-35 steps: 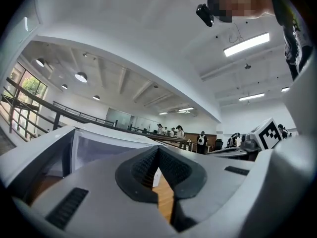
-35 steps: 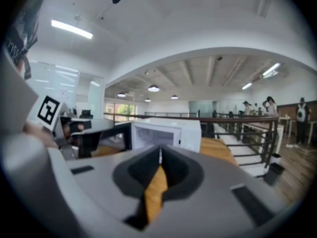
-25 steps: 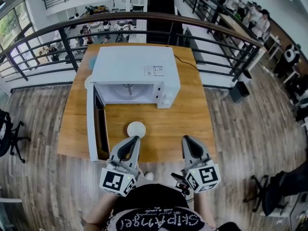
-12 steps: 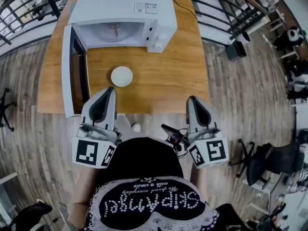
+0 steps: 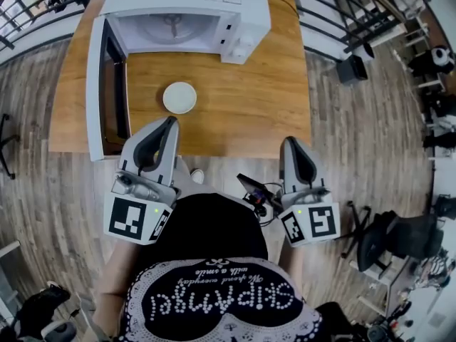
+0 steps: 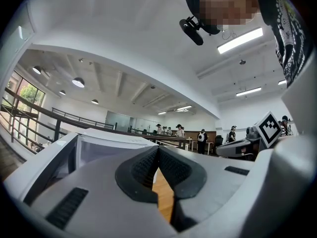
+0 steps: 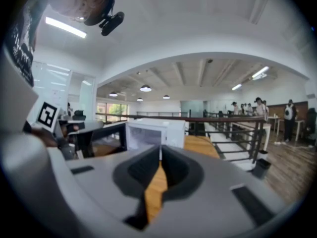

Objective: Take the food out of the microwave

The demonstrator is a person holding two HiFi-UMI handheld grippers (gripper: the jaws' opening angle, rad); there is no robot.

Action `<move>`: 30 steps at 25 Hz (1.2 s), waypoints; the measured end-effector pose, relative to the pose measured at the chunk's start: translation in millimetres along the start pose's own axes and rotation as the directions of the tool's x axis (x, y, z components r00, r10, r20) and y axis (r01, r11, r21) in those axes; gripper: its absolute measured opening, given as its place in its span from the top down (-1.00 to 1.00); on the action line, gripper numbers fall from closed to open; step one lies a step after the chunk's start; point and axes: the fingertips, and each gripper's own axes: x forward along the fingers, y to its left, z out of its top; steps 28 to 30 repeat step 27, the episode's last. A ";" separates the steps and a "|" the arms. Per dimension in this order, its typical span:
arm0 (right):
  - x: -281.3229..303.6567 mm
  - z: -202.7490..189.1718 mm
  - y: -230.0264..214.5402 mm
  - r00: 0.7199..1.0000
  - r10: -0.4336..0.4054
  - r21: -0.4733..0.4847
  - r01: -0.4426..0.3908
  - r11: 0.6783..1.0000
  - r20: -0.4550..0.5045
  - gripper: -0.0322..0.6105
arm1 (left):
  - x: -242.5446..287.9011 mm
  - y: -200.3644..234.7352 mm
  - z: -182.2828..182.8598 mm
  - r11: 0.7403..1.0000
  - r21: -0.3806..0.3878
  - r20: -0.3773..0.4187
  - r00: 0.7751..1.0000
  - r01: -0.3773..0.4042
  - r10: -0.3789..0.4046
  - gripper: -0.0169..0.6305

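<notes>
A wooden counter point(image 5: 242, 105) is set on a grey-brown plank floor point(image 5: 43, 191), with a black railing point(image 5: 335, 21) behind it. A black office chair point(image 5: 392, 239) is seen at the right. The white ceiling point(image 6: 124, 29) is lit by strip lights point(image 6: 240, 39).

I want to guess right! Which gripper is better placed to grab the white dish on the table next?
Probably the left gripper: its shut tips sit just short of the dish. The right gripper, also shut, is at the table's near edge, farther off.
</notes>
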 end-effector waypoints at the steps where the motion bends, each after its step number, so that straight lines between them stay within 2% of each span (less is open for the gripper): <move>1: 0.7 -0.5 1.2 1.000 0.004 -0.003 -0.004 1.000 -0.003 0.79 | -0.2 0.4 0.2 1.000 0.000 0.000 1.000 -0.001 0.001 0.85; 13: 8.3 -2.7 4.7 1.000 0.014 -0.025 -0.015 1.000 -0.021 0.79 | -1.0 10.2 -4.7 0.999 -0.026 -0.003 1.000 -0.028 0.028 0.85; 22: 8.6 -2.9 7.6 1.000 0.016 -0.036 -0.017 0.999 -0.020 0.79 | -2.0 20.2 -5.8 0.999 -0.009 -0.008 0.999 -0.048 0.048 0.85; 30: 8.4 -2.9 8.9 1.000 0.015 -0.041 -0.016 0.999 -0.022 0.79 | 0.1 21.6 -11.2 0.999 0.001 -0.029 0.999 -0.034 0.035 0.85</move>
